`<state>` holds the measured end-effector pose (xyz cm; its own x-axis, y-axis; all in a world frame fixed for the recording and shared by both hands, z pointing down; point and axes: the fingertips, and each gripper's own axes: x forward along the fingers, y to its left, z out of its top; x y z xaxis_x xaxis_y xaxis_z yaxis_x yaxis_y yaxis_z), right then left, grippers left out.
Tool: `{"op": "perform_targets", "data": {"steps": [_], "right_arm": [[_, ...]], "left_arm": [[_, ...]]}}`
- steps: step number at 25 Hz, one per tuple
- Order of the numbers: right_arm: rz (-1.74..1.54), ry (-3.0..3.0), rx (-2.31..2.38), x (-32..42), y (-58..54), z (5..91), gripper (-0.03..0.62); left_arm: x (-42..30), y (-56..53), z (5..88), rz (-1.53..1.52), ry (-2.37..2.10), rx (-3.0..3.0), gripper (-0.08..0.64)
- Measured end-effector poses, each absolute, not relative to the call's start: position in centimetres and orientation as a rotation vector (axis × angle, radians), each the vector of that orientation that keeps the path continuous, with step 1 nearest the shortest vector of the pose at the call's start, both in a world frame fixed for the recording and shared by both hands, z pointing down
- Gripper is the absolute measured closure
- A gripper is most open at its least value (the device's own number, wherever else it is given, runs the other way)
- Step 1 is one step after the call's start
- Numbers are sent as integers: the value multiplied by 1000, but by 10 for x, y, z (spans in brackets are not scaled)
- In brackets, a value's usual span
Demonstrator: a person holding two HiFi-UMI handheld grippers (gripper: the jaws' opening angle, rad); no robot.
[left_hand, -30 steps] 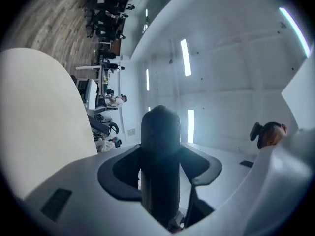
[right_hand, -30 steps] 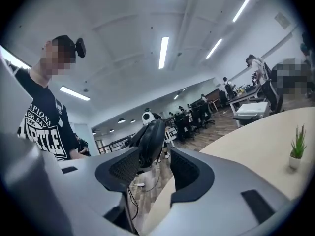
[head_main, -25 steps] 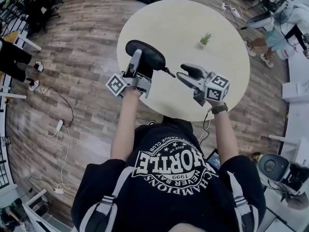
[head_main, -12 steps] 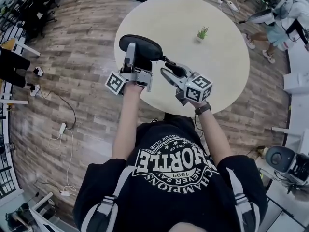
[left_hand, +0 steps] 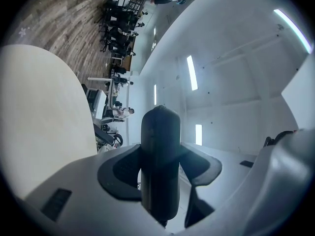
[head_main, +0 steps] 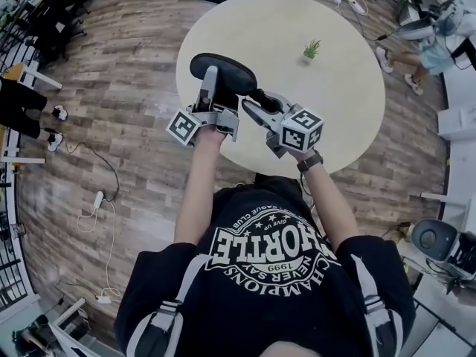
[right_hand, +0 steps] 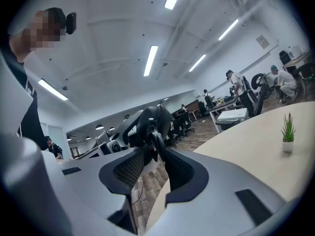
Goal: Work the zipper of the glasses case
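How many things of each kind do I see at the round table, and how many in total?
Black glasses case: 1
Small potted plant: 1
Grippers: 2, the left gripper on the case, the right gripper, jaws just closing, on its zipper pull
Total: 4

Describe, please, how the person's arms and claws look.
The left claw and right claw are pale grey with dark pads, each bearing a white cube of black square markers. Black short-sleeved T-shirt; dark wristwatch on the right.
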<state>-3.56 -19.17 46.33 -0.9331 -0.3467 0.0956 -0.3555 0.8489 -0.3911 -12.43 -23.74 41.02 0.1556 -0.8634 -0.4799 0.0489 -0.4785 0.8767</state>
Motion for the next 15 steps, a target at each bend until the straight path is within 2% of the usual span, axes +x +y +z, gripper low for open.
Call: {"op": "perform_targets", "data": {"steps": [5,7,9,15], "right_arm": [[628,-2985,585,-35,-191,466,463],[615,-2982,599,-35,-190,466,520],[605,-2974,605,-36,-189,468,545],[646,-2927,622,-33,-188,474,555]], "left_arm": [[-118,-237,416,-1424,-812,1621,302],[-117,-237,418,-1415,-821,1617,302],[-117,-237,422,-1410,-829,1609,302],[-116,-236,430,-1387,-840,1588,304]]}}
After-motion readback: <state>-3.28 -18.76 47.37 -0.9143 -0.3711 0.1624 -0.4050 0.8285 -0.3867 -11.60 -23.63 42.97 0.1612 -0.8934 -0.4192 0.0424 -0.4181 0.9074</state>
